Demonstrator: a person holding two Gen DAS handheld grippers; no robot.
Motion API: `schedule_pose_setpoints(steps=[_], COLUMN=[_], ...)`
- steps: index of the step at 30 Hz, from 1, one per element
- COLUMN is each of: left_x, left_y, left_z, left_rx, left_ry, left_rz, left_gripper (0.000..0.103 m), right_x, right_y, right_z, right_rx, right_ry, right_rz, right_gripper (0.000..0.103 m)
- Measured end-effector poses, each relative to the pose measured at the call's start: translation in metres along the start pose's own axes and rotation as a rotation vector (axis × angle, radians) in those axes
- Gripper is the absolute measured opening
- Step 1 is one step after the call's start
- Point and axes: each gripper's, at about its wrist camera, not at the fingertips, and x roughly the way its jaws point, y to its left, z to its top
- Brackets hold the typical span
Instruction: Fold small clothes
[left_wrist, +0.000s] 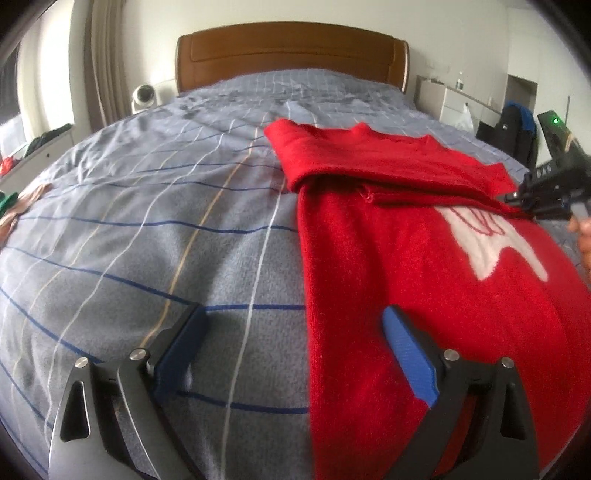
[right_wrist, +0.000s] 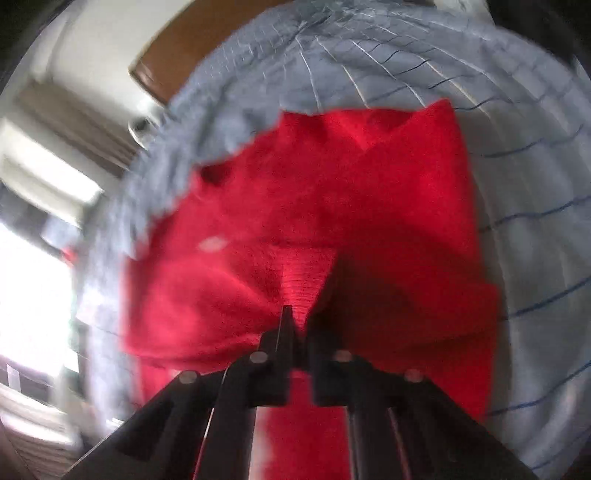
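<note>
Where blur hides it, sweater's (left_wrist: 406, 266) white motif (left_wrist: 491, 243).

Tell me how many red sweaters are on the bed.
1. The red sweater lies on the right side of the bed, its sleeve folded across the chest. The right gripper pinches its fabric; the left gripper is open at its edge.
</note>
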Motion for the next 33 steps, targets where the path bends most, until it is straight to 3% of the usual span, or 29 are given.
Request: schedule_pose_setpoints(steps=[2, 3, 5, 6, 7, 10, 13, 22, 26, 33], left_x=[0.0, 0.0, 0.0, 0.001, 0.001, 0.0, 0.0, -0.008, -0.047, -0.13], left_y=[0.0, -0.001, 0.0, 0.0, 0.0, 0.0, -0.001, 0.001, -0.013, -0.069], left_z=[0.0, -0.001, 0.0, 0.0, 0.0, 0.001, 0.001, 0.006, 0.02, 0.068], left_rx=[0.001, 0.001, 0.001, 0.001, 0.001, 0.003, 0.003, -0.053, -0.071, 0.026], left_ry=[-0.001, -0.002, -0.003, -0.003, -0.003, -0.002, 0.005, 0.109, 0.104, 0.009], left_rz=[0.001, 0.003, 0.004, 0.005, 0.005, 0.014, 0.033, 0.074, 0.08, 0.069], left_gripper=[0.096, 0.096, 0.096, 0.096, 0.096, 0.097, 0.099, 0.1, 0.1, 0.101], right_x=[-0.004, -0.007, -0.033, -0.044, -0.065, -0.118, -0.159, -0.23, -0.245, -0.263], right_y=[0.011, 0.014, 0.027, 0.032, 0.041, 0.056, 0.065, 0.094, 0.105, 0.125], right_z=[-0.006, -0.007, -0.021, -0.028, -0.04, -0.067, -0.086, -0.117, -0.126, -0.137], right_rx=[-0.091, -0.114, -0.184, -0.206, -0.247, -0.315, -0.32, -0.331, -0.353, -0.39], right_ry=[-0.026, -0.034, -0.095, -0.122, -0.177, -0.303, -0.37, -0.462, -0.49, -0.554], right_rz=[-0.042, -0.062, -0.146, -0.181, -0.245, -0.333, -0.442, -0.487, -0.505, -0.514], right_gripper=[0.012, 0.019, 0.045, 0.078, 0.102, 0.103, 0.103, 0.103, 0.103, 0.103])
